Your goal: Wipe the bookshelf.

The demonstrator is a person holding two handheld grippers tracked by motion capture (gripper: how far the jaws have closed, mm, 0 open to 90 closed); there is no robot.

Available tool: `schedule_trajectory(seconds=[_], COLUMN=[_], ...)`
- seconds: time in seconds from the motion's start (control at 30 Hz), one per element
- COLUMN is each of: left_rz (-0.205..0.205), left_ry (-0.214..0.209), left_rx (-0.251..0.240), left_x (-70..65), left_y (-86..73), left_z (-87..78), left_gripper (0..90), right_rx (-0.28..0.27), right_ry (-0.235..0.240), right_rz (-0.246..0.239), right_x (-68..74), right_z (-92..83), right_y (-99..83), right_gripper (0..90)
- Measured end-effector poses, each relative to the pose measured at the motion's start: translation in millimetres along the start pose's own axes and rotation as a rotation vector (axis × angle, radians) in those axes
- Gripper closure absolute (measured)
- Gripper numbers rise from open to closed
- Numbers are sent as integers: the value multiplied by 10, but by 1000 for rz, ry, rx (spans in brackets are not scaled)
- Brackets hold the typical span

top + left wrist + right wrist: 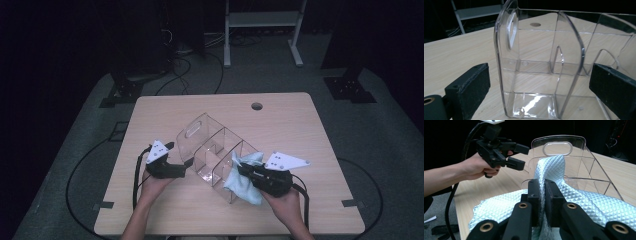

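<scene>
A clear plastic divided organizer (212,145) lies slantwise on the wooden table (300,130). My left gripper (186,164) is at its near left side and stands open. In the left gripper view the organizer (536,62) rises just ahead between the wide-set pads (474,87), which do not touch it. My right gripper (243,170) is shut on a light blue quilted cloth (242,185) at the organizer's near right end. In the right gripper view the cloth (586,202) runs up from the gripper (543,187) to the organizer's handle wall (574,147). The left gripper (520,156) shows open beyond.
A round cable hole (257,106) is in the table's far edge. A white metal frame (262,20) stands on the floor behind the table, with cables (185,65) trailing beside it. Bare wood lies to the organizer's far right and far left.
</scene>
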State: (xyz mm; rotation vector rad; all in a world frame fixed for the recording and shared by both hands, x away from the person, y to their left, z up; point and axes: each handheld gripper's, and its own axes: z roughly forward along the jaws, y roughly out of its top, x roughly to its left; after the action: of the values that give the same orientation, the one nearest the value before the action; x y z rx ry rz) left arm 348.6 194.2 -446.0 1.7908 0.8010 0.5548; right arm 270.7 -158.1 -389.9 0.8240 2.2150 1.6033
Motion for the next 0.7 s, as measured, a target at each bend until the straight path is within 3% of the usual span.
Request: schedule_trajectory(seconds=[0.43,0.5,0.7], left_rz=[3,9,1], left_ry=[-31,-38,-45], left_rx=[16,34,22], left_x=[9,16,43], left_y=[7,21,13], left_z=[198,249,266], left_gripper=[29,45,105], right_rx=[9,11,17], right_ry=[0,0,20], right_rz=[-3,-5,-7], right_x=[2,7,69], right_z=[0,-3,0], right_y=[13,16,11], right_gripper=[830,830,830])
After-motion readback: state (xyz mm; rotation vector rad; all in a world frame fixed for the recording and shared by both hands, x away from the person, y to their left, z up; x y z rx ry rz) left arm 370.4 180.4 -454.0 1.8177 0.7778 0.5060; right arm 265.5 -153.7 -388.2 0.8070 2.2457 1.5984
